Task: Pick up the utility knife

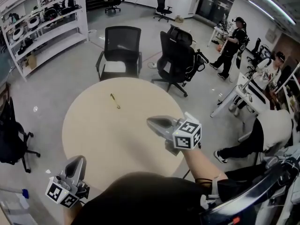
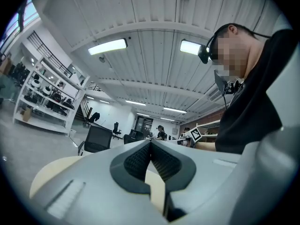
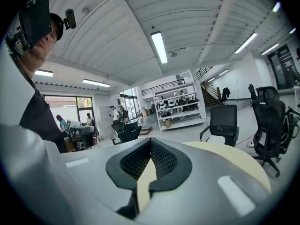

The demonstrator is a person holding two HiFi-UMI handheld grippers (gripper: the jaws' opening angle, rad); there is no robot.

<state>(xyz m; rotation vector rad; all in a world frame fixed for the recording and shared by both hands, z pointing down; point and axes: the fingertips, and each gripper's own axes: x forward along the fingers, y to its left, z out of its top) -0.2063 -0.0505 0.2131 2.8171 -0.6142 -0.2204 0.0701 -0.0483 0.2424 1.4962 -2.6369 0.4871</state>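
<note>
Your left claw (image 1: 76, 163) and right claw (image 1: 153, 122) are both pinched shut on nothing, well apart from the utility knife (image 1: 115, 101) on the table (image 1: 93, 130).

The left gripper (image 2: 151, 146) is seen with its grey jaws brought together at the tips, the dark ribbed pads (image 2: 136, 162) meeting with nothing held between them. A pale round table (image 2: 47, 175) is glimpsed beyond the left jaw and through the slit below the pads. A person in a dark top (image 2: 248, 111), fitted with a head-mounted camera (image 2: 206, 53), is framed at right. A white shelving rack (image 2: 44, 100) and a black office chair (image 2: 97, 138) are shown at left, under two lit ceiling panels (image 2: 108, 46)
</note>
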